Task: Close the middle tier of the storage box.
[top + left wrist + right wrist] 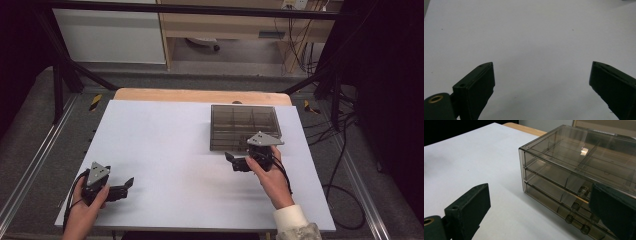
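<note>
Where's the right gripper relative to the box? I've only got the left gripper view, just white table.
Observer: The right gripper sits at the near edge of the smoky drawer box, jaws open.
Operator: Drawers open?
Observer: In the right gripper view all drawers look pushed in; their small knobs face that gripper.
Operator: Anything in them?
Observer: Divided compartments show through the clear top; I see no contents.
</note>
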Demonstrator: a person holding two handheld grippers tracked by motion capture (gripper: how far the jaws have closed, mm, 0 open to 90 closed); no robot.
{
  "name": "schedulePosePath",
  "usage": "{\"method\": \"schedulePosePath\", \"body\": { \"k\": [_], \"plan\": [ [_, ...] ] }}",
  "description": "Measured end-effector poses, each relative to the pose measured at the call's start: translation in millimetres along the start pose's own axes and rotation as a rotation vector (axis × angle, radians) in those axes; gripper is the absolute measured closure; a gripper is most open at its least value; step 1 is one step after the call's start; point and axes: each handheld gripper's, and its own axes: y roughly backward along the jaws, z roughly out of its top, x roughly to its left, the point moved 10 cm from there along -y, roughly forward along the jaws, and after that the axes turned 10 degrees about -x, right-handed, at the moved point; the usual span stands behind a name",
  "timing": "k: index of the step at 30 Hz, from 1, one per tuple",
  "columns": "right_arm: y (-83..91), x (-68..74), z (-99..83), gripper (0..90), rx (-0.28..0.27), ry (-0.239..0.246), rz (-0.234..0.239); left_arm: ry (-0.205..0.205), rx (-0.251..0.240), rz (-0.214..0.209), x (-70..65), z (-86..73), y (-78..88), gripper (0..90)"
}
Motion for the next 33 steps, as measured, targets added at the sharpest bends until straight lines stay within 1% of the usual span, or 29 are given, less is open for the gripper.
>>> {"method": "schedulePosePath", "body": {
  "k": [4,10,17,27,33],
  "plan": [
    [3.8,-1.6,1.8,4.0,-0.007,-0.004,0.004,0.001,-0.001,0.001,0.5,0.1,0.3,6.1],
    [11.8,-8.6,2.5,4.0,-0.016,-0.015,-0.011,0.001,0.000,-0.001,0.3,-0.2,0.5,6.1],
    [24.4,-18.0,3.6,3.6,-0.032,-0.024,-0.026,0.011,-0.006,0.006,4.2,0.1,2.8,6.1],
    [42.6,-31.7,3.6,3.4,-0.056,-0.050,-0.053,0.014,-0.010,0.004,3.8,0.6,3.7,6.1],
    [52.1,-38.9,1.8,3.2,-0.068,-0.056,-0.068,0.015,-0.008,-0.001,2.8,0.3,3.9,6.1]
  ]
}}
